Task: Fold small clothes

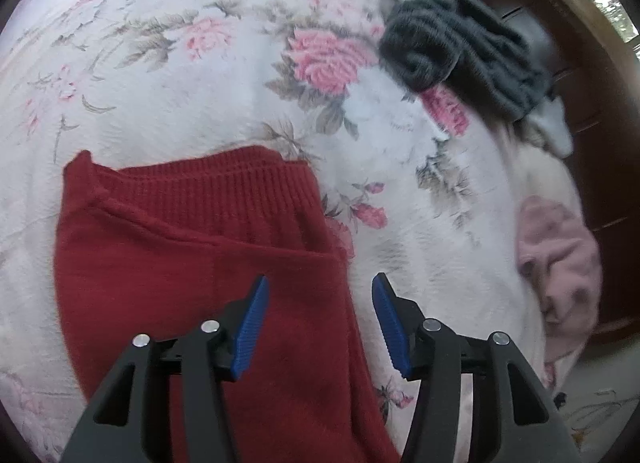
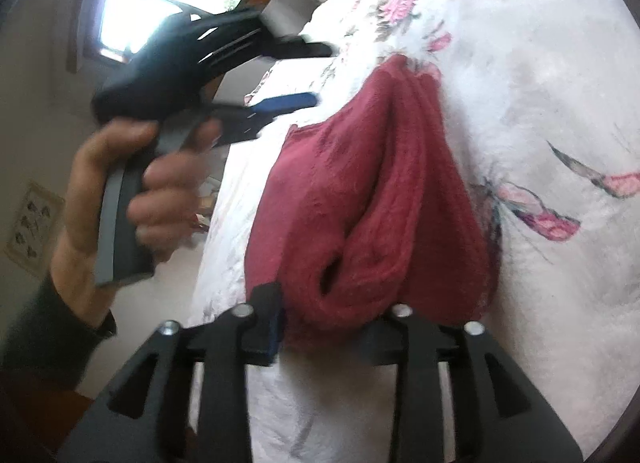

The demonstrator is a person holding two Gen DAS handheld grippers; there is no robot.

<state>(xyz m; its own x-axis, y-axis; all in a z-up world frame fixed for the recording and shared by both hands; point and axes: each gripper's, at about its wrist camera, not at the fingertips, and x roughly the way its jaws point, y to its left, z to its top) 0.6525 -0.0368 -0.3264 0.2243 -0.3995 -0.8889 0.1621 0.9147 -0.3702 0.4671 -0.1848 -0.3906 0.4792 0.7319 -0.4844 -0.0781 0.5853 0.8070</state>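
Two grippers work over a bed covered by a white floral bedspread (image 1: 168, 75). In the right wrist view, the right gripper (image 2: 332, 327) has a bunched fold of the red knit garment (image 2: 360, 203) pressed between its fingers; only the left blue pad shows, the right one is buried under cloth, so I cannot tell how firmly it is clamped. The garment's near end is cut off by the gripper body. In the left wrist view, the left gripper (image 1: 318, 319) hangs above the same garment with its blue pads wide apart and nothing between them, one finger over the red knit, the other over bare bedspread. The garment's ribbed band lies flat farther out, its lower part hidden behind the tool. From the right wrist view a hand (image 2: 120, 199) holds the left gripper's handle off the bed's edge, blurred. Beyond the garment the bedspread is open. A grey knit item (image 1: 460, 47) sits near the far right edge, a pink cloth (image 1: 560, 259) drapes over the right edge.
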